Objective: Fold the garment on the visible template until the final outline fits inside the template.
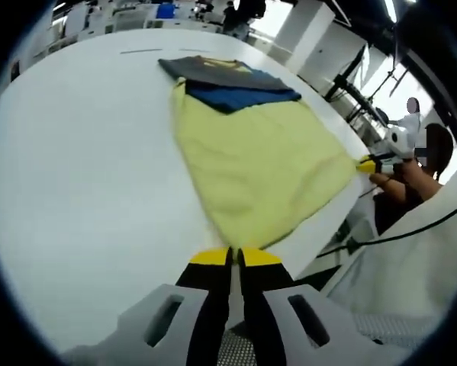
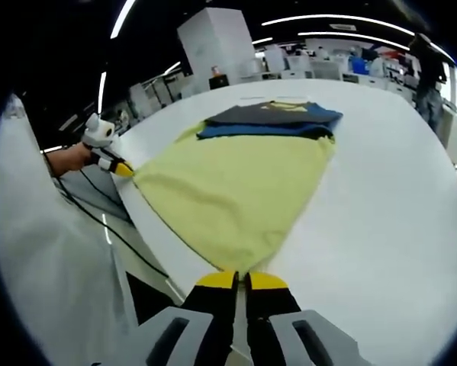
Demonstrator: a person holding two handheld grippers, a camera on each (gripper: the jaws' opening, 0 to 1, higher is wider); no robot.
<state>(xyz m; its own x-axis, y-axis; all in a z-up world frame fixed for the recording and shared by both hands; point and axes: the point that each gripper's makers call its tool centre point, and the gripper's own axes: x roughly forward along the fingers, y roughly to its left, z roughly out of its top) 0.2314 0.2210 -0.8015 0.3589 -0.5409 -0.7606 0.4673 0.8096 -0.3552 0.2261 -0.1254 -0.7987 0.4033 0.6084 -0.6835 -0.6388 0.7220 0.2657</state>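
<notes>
With the left gripper [image 1: 236,258] and right gripper [image 2: 241,280] each clenched on a near corner of the yellow, blue and grey cloth garment [image 1: 251,160] lying on the white table [image 1: 83,168], lift both corners level; carry them evenly toward the far dark end; avoid dragging the hem sideways.

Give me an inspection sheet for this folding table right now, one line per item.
Surface: white table, broad and bare around the cloth.
Job's things: yellow garment spread on the table, its far end grey and blue; near edge pulled taut between two corners. Template: cannot tell.
Clutter: nothing seen.
Grippers: left tongs shut on one near corner of the garment; right tongs shut on the other.
Cables: black cable hanging past the table edge.
Surroundings: open hall with other white tables, ceiling strip lights, a person standing at the far end.
</notes>
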